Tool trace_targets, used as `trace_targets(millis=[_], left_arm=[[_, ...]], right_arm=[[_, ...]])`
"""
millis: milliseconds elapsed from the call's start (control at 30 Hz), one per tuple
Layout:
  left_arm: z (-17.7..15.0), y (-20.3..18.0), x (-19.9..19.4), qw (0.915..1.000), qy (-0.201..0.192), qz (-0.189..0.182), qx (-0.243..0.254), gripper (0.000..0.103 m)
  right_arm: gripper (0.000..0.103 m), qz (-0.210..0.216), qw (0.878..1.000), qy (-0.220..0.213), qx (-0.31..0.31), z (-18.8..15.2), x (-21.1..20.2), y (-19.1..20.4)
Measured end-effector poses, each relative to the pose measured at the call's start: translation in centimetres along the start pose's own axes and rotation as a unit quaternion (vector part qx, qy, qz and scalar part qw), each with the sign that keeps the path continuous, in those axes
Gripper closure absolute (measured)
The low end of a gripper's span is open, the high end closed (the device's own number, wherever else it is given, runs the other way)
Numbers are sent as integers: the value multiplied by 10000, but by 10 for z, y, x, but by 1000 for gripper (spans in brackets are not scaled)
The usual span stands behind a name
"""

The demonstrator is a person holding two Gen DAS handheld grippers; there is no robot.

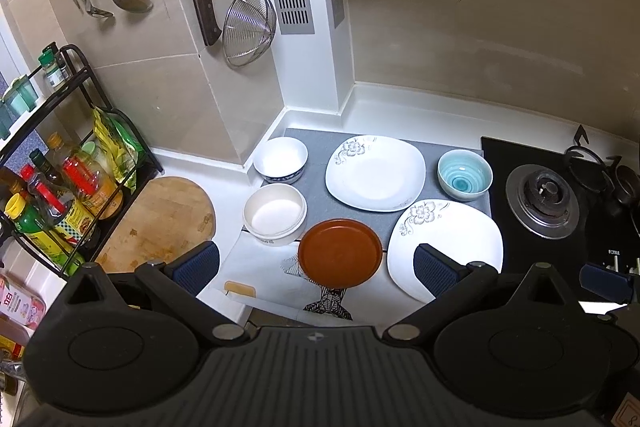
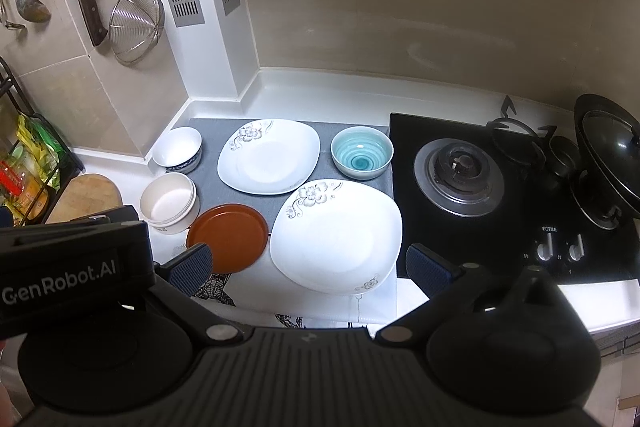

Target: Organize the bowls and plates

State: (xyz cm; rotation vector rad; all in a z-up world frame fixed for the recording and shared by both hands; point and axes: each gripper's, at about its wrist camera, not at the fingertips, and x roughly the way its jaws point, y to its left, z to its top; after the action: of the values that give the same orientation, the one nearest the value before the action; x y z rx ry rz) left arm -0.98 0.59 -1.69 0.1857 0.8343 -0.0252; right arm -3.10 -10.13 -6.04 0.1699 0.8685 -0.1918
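Observation:
On a grey mat point(image 1: 316, 195) lie two white floral square plates, one at the back point(image 1: 375, 172) point(image 2: 269, 156) and one at the front right point(image 1: 446, 247) point(image 2: 336, 235). A brown round plate point(image 1: 340, 253) point(image 2: 227, 238) lies in front. A teal bowl point(image 1: 464, 175) point(image 2: 361, 153), a blue-rimmed white bowl point(image 1: 281, 160) point(image 2: 177, 149) and a cream bowl point(image 1: 275, 214) point(image 2: 169, 203) stand around them. My left gripper point(image 1: 316, 269) is open and empty above the brown plate. My right gripper point(image 2: 308, 267) is open and empty above the front square plate.
A black gas hob point(image 2: 460, 171) with a lidded wok point(image 2: 608, 151) is to the right. A wooden board point(image 1: 160, 219) and a bottle rack point(image 1: 60, 195) stand at the left. Utensils, a knife and a strainer point(image 1: 250, 27) hang on the wall.

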Motion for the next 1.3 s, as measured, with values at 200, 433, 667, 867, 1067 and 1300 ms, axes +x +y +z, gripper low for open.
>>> trace_targets(millis=[200, 433, 667, 867, 1067, 1300], left_arm=[[-2, 0, 2, 10000, 45, 39, 28, 0], [-8, -3, 12, 9998, 170, 88, 82, 0], [-23, -10, 41, 9996, 233, -52, 176, 0], [-65, -11, 95, 9937, 583, -912, 296, 1], [-86, 7, 141, 9779, 1122, -1761, 84, 5], [-73, 3, 194, 9803, 1047, -1509, 723, 25]], right_arm=[[0, -7, 10000, 39, -16, -4, 2, 2], [0, -24, 9999, 126, -49, -10, 10, 3], [0, -139, 9997, 122, -130, -23, 32, 0], [4, 331, 9983, 252, -413, -63, 79, -16], [0, 1969, 9799, -323, 25, -103, 99, -72], [11, 1643, 9861, -154, 203, -96, 148, -122]])
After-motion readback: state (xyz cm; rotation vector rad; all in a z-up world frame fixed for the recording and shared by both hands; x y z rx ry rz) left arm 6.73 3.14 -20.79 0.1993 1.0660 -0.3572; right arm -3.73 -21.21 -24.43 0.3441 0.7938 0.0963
